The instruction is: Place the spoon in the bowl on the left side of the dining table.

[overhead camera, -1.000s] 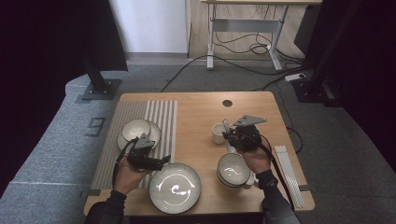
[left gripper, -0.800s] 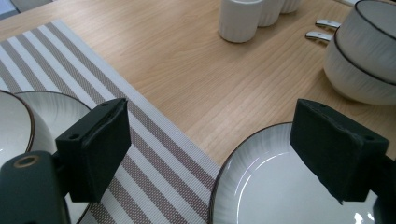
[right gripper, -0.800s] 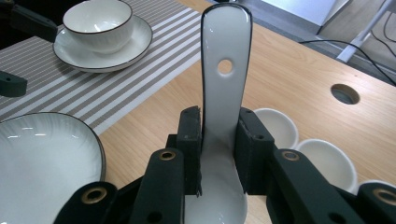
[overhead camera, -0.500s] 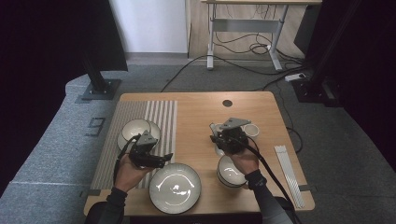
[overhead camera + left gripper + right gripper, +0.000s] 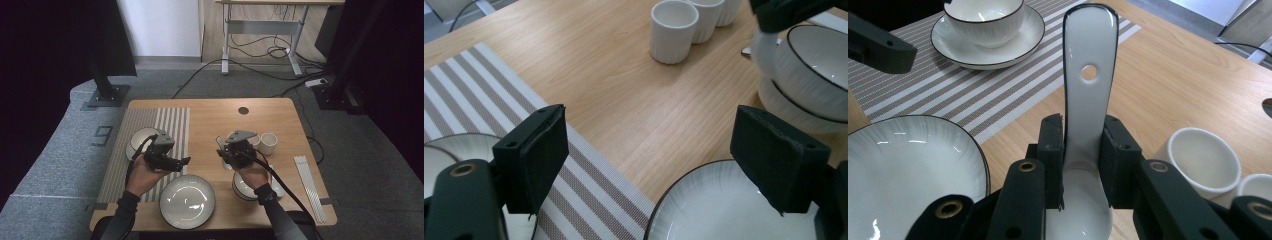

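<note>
spoon (image 5: 1088, 85): white ceramic, clamped at the neck by the right gripper (image 5: 226, 152), just right of centre in the high view, above bare wood.
long axis: runs straight out from the jaws, handle end with its hole farthest out, bowl back toward the hand.
target side: bowl on saucer (image 5: 986, 22) sits at the upper left of the right gripper view, on the striped mat (image 5: 165, 125); large plate (image 5: 187, 201) at lower left.
left gripper (image 5: 649, 165): jaws wide apart, nothing between the pads, above the mat edge and the plate's rim.
nearer hand: the right, already holding.
room: open wood ahead; cups (image 5: 268, 143) close by on the right, stacked bowls (image 5: 246, 186) beneath the hand.
</note>
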The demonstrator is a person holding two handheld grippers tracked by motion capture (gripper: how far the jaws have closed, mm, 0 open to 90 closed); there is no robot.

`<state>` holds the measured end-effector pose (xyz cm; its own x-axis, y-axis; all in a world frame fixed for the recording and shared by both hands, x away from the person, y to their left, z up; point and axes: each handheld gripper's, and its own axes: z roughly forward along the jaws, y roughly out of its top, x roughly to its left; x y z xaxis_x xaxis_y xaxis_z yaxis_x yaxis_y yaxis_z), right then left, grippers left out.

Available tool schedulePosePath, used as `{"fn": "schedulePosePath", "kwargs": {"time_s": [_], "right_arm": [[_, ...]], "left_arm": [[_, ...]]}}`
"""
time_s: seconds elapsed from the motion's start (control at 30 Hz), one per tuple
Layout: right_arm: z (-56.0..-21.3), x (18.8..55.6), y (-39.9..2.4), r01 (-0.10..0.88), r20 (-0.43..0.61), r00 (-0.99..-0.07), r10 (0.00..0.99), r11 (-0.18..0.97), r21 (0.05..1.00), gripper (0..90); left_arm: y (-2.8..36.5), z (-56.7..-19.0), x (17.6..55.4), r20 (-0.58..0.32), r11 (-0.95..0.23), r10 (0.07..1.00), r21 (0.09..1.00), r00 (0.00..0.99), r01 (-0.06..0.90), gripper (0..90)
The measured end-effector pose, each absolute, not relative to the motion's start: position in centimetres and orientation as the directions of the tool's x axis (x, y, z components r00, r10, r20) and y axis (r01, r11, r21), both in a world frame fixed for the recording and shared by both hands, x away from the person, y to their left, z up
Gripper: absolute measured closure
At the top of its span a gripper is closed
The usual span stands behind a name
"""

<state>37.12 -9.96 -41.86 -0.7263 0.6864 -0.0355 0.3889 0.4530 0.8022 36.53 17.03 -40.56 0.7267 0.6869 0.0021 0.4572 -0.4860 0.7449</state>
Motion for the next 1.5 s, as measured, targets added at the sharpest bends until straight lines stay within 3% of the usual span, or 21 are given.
{"fn": "schedulePosePath", "kwargs": {"time_s": [0.9,1.5], "right_arm": [[-43.7,37.0,-6.9,0.368,-0.055,-0.76,0.647,0.499,0.785,73.7],[-43.9,37.0,-5.6,0.349,-0.07,-0.773,0.63,0.515,0.783,73.7]], "left_arm": [[13.4,-38.3,38.8,-0.097,-0.482,0.641,0.721,0.761,0.498,26.8],[12.0,-39.4,39.9,-0.198,-0.475,0.607,0.686,0.769,0.551,52.1]]}}
